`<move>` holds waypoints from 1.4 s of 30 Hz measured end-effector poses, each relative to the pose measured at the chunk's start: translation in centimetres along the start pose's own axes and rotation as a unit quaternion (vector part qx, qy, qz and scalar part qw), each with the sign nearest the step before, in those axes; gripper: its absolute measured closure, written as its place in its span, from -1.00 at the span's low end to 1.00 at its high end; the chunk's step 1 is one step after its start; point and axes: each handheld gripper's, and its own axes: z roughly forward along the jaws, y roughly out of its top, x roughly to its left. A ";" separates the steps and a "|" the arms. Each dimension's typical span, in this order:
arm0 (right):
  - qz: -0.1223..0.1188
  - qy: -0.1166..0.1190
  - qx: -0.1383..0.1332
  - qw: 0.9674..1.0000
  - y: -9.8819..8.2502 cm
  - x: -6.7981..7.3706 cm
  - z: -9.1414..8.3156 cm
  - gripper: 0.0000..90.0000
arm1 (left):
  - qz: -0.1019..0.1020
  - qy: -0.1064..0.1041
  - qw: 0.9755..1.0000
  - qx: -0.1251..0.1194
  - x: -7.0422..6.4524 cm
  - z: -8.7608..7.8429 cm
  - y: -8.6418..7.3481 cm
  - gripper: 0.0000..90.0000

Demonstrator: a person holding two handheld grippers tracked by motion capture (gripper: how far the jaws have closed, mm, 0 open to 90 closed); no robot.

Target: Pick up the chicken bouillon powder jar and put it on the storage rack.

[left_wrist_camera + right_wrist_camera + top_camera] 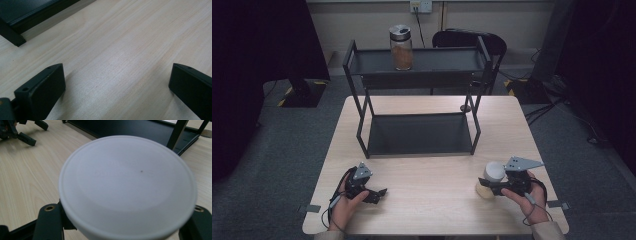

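Observation:
A jar with a white lid [493, 171] and a tan body stands on the wooden table [432, 180] at the front right. My right gripper [492, 188] is shut on it, its jaws clamped on the sides just below the lid. In the right gripper view the round white lid [127, 185] sits between the two black jaws of my right gripper [123, 221]. My left gripper [379, 195] rests at the front left, open. In the left gripper view the left gripper [115, 85] has its jaws spread wide over bare wood, with nothing between them.
A black two-tier metal rack [419, 135] stands at the middle back of the table. A glass jar with brown contents [401, 47] is on its top shelf. A small dark disc [465, 108] lies by the rack's right leg. A black chair [472, 37] stands behind.

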 end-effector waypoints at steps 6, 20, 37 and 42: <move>0.005 0.001 0.008 1.000 0.7 -0.2 0.2 -0.24 | 0.000 0.000 1.000 0.000 0.0 0.0 0.0 -1.00; 0.005 0.015 0.021 1.000 5.4 0.3 1.7 -0.24 | 0.000 0.000 1.000 0.000 0.0 0.0 0.0 -1.00; -0.010 0.033 0.024 0.999 10.6 1.0 4.3 -0.24 | 0.001 0.000 1.000 0.000 0.0 0.0 0.0 -1.00; -0.012 0.033 0.023 0.999 12.0 1.0 4.8 -0.24 | 0.000 0.000 1.000 0.000 0.0 0.0 0.0 -1.00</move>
